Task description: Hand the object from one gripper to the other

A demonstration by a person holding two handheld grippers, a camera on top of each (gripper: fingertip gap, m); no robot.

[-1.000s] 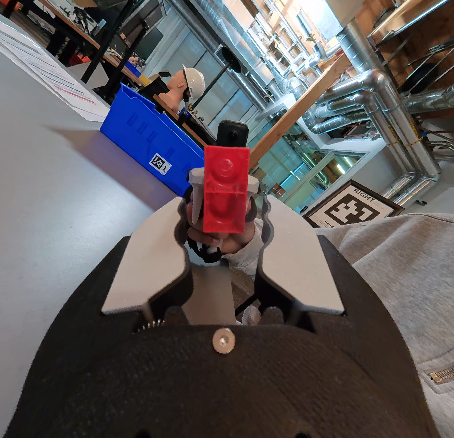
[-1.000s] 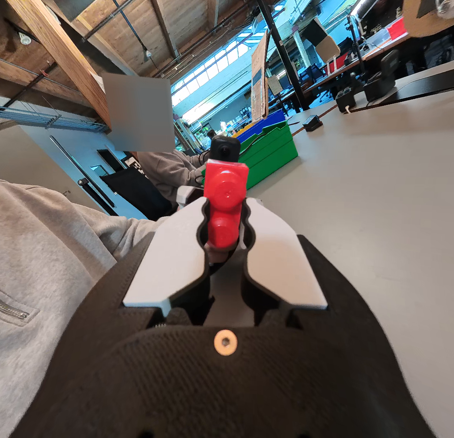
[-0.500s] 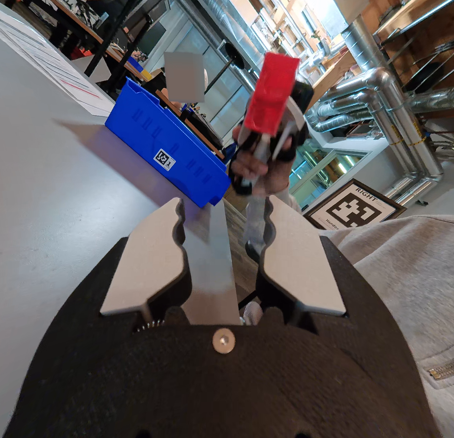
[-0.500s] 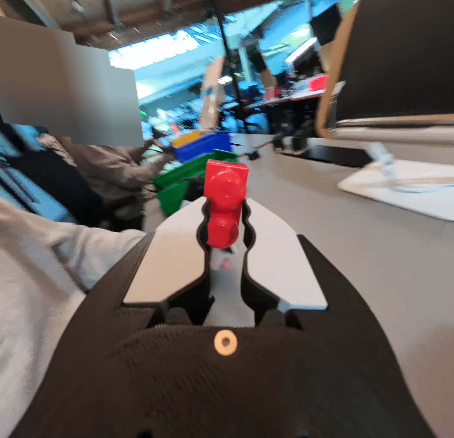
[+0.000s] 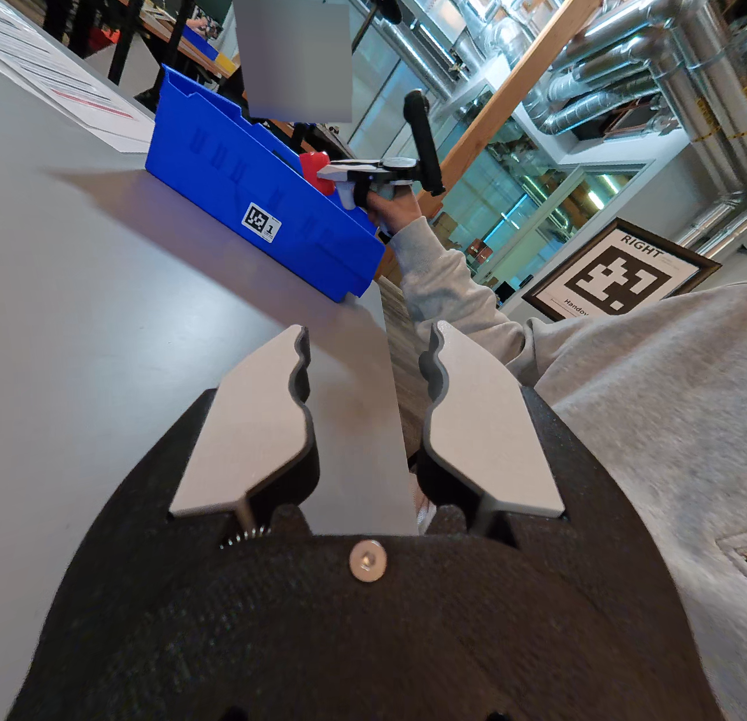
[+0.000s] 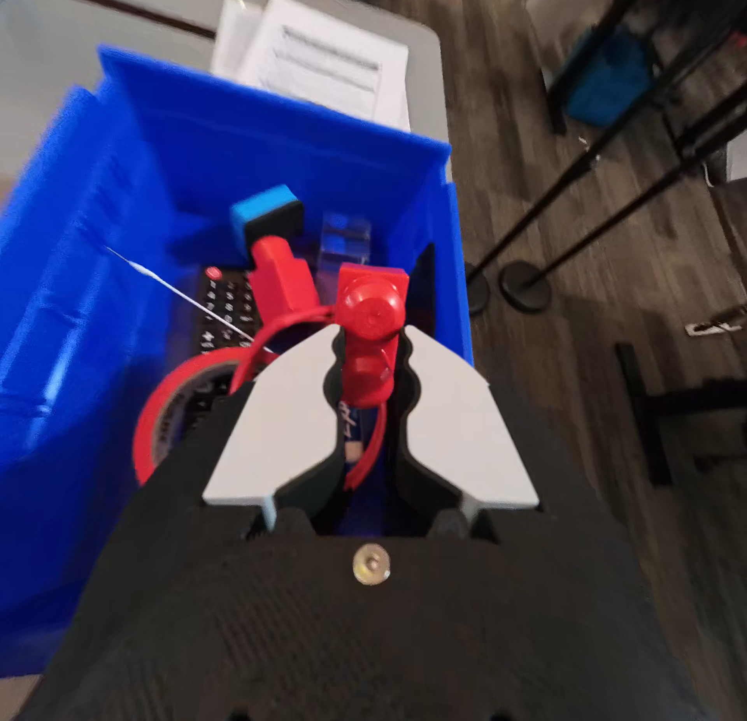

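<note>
My right gripper (image 6: 371, 329) is shut on a red plastic block (image 6: 368, 337) and holds it, pointing down, over the open top of the blue bin (image 6: 121, 224). In the left wrist view the right gripper (image 5: 325, 173) with the red block (image 5: 317, 169) shows far off above the blue bin (image 5: 226, 184). My left gripper (image 5: 366, 337) is open and empty, low over the grey table (image 5: 101, 317) near its right edge, well short of the bin.
The bin holds a red tape roll (image 6: 161, 410), a black remote (image 6: 226, 309), another red piece (image 6: 283, 277), a blue-topped block (image 6: 266, 212) and a clear box (image 6: 345, 236). Papers (image 6: 323, 62) lie beyond it. A framed marker sign (image 5: 622, 277) stands at the right. About 45 centimetres separates my left fingertips from my right.
My right gripper has carried the red block away from the left gripper and tipped down over the blue bin. The left gripper has stayed open and low over the table.
</note>
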